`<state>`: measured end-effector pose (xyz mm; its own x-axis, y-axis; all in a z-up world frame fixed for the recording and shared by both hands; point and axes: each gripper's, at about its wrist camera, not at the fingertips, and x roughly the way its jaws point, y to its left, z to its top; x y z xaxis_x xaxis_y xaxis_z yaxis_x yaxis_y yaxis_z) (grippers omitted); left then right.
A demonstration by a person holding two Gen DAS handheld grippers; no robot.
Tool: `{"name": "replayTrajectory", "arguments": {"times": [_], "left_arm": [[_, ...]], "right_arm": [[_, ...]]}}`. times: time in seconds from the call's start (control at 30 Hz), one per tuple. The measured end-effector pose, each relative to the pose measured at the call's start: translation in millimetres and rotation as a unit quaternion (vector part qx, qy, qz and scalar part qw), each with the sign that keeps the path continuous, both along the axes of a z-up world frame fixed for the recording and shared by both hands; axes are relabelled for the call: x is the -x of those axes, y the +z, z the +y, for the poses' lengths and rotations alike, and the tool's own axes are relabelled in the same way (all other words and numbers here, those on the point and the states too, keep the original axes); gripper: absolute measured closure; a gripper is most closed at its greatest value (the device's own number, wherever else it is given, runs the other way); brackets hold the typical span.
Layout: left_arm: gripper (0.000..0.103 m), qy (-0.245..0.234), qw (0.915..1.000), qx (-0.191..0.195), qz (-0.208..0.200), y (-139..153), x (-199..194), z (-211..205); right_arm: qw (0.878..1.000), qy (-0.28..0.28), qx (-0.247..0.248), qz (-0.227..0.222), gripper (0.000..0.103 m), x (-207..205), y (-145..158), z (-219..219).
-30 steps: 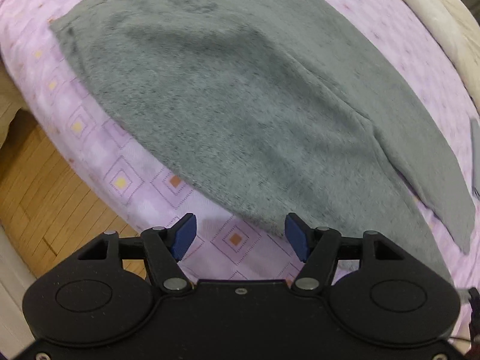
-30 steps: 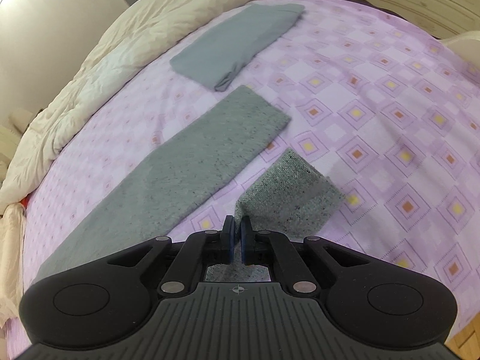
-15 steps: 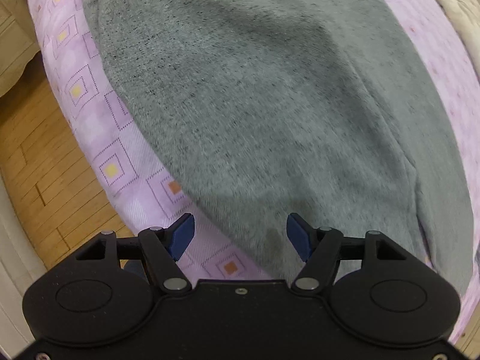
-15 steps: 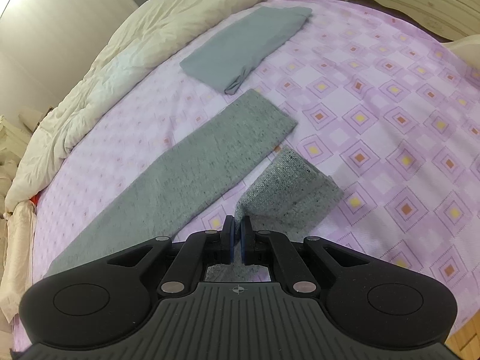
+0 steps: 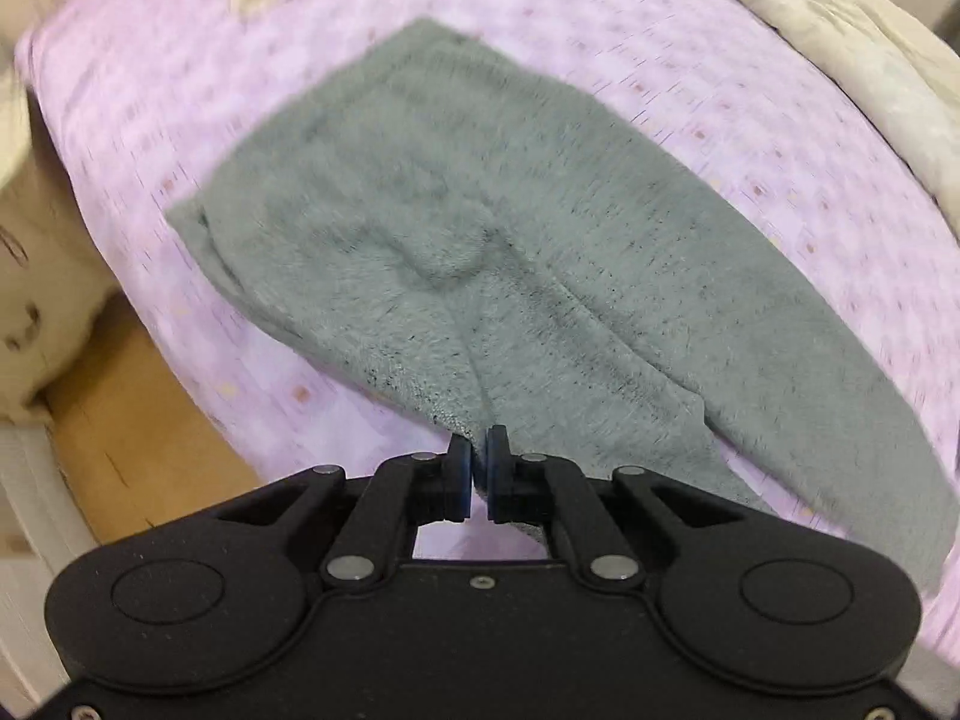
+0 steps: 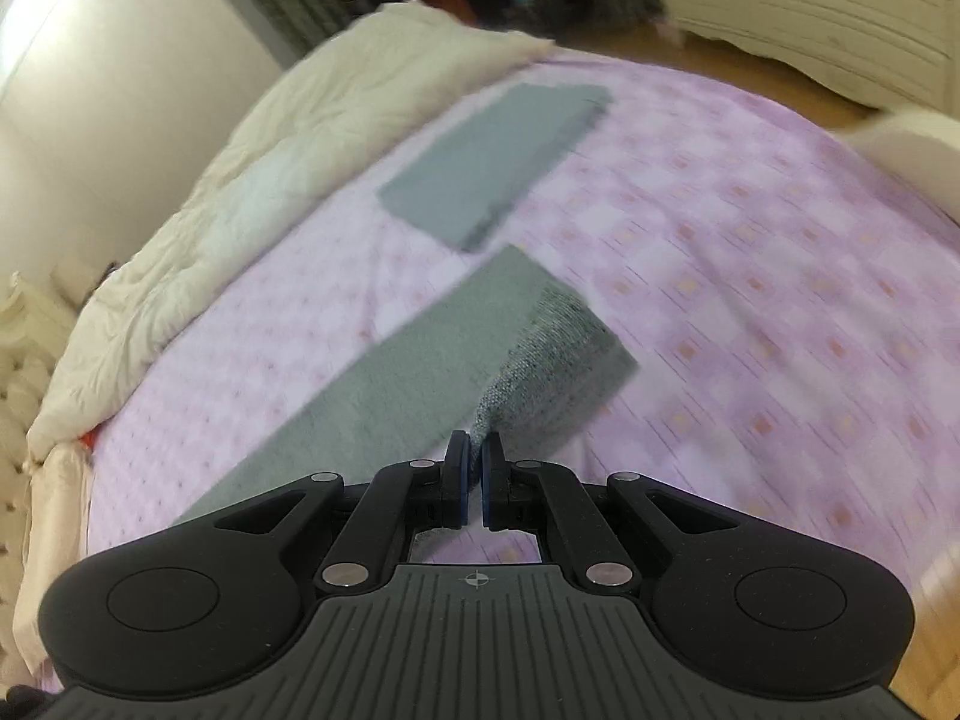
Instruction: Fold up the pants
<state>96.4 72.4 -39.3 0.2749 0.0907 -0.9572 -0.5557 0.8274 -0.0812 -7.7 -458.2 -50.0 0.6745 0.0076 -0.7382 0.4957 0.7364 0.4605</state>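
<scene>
We see the grey pants [image 5: 540,252] spread on the bed's purple patterned sheet [image 5: 420,30], and each wrist view gives us a different end of them. The left wrist view looks steeply down on the broad upper part, where a small rumpled fold sits near the middle and the near edge rises in a peak to the left gripper [image 5: 479,468]; its jaws have just been closing and now pinch that edge of fabric between the blue pads. This view also catches the wooden floor [image 5: 132,420] beside the bed and a cream duvet [image 5: 870,42] at the top right. The right wrist view shows us what the other cannot: the two legs, one lying flat as a long strip [image 6: 408,384], the other lifted at its cuff and turned back so its coarser inner side faces us, the right gripper [image 6: 474,480] clenched on that cuff. Beyond them lies a separate folded blue-grey garment [image 6: 492,162], then the cream duvet along the far edge and pale furniture [image 6: 810,12] behind. Both views are smeared by motion blur, so the sheet's pattern is only faint. The gripper bodies hide the cloth nearest us, and the dark shelves at the top of the right view are too blurred to read. We find no legible writing.
</scene>
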Motion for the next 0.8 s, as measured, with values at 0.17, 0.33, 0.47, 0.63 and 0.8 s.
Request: {"name": "replayTrajectory", "arguments": {"times": [0.17, 0.33, 0.47, 0.63, 0.8], "left_arm": [[0.097, -0.059, 0.9935, -0.043, 0.088, -22, -1, -7], [0.097, -0.058, 0.9941, -0.025, 0.088, -16, -35, 1], [0.097, -0.071, 0.9954, -0.023, 0.059, -4, -81, -7], [0.096, -0.084, 0.995, -0.019, 0.052, -9, -145, -20], [0.096, -0.087, 0.9935, -0.021, 0.069, -30, -191, -32]], "right_arm": [[0.995, -0.052, -0.037, 0.072, 0.099, 19, -25, 2], [0.997, -0.063, -0.036, 0.031, 0.099, -15, -14, 4], [0.997, -0.065, -0.031, -0.003, 0.099, -67, -10, -1], [0.995, -0.088, -0.035, -0.009, 0.099, -129, -27, -11], [0.992, -0.118, -0.046, 0.009, 0.099, -169, -51, -13]]}}
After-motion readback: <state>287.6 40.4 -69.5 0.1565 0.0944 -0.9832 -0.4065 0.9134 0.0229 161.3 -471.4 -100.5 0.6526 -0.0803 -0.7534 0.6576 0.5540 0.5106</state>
